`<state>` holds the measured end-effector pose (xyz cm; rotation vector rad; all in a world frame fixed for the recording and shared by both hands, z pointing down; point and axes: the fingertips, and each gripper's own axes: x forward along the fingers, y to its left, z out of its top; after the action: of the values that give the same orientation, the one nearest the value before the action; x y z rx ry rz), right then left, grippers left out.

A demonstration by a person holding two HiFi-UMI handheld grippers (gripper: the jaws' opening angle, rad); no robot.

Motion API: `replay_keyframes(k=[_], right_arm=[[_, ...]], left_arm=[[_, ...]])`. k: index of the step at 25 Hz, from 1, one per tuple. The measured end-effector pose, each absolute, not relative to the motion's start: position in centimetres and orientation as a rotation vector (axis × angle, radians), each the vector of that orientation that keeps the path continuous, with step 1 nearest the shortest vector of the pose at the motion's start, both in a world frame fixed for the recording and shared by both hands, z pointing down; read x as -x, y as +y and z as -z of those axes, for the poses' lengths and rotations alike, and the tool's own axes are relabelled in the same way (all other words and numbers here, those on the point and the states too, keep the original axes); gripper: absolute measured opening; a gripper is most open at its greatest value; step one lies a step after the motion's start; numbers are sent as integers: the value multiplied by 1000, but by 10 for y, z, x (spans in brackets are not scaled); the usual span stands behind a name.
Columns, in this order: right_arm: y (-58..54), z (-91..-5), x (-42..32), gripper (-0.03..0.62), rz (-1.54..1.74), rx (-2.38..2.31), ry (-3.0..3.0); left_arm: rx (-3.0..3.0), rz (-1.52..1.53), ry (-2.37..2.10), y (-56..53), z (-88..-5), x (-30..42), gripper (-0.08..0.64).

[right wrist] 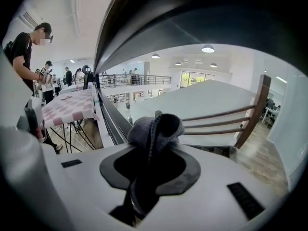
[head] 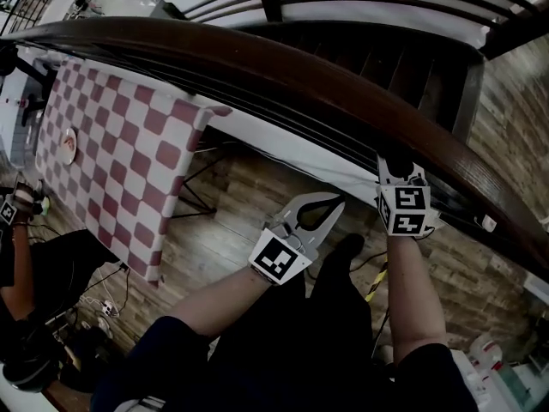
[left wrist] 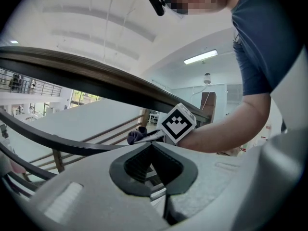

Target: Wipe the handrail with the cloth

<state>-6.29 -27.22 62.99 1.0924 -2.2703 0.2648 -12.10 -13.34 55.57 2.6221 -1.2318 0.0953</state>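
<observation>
- Right hand-held gripper [right wrist: 151,148]: I read it as clamped on the cloth [right wrist: 156,129], which bunches into a dark wad above the jaw tips.
- Cloth position: the head view puts the right hand-held gripper just under the inner edge of the handrail [head: 283,75]. I cannot confirm that the cloth actually touches the wood (the right gripper view shows the rail arching overhead with a gap).
- Left hand-held gripper [head: 336,202]: jaws pressed together on nothing, held low and apart from the rail.
- Risk 1, no contact: a stroke begun from this height may pass beneath the rail and clean nothing. Cause: the cloth sits under the rail, not on it.
- Risk 2, scraping: only a small wad projects, so firm pressure could bring the hard jaw tips onto the wood.
- Risk 3, slippage: drag along the rail could pull the cloth out of the pinch and drop it to the floor.
- Risk 4, drift: the rail curves, so a straight pull would probably leave the surface partway.
</observation>
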Motion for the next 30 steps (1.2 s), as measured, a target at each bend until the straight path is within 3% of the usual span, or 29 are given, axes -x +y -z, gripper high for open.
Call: replay_keyframes(k=[10,16,22,30], right_arm=[[-280,-629,189,92,-258,-959,-2344],[-281,-629,225,92,-220,-897,-2389],[-279,-629,177,92,-281,-932,-2379],[-271,-632,38,92,-354,-1104,-2283]], left_arm=[[-2545,-99,-1363,-120,-553,202,-5],[-2516,-78,-1400,-119,-558,215,-4],[-2540,-113,-1327,-118,-559,176,-3],[-2640,-163,-1157,-119,-549,79,-5]])
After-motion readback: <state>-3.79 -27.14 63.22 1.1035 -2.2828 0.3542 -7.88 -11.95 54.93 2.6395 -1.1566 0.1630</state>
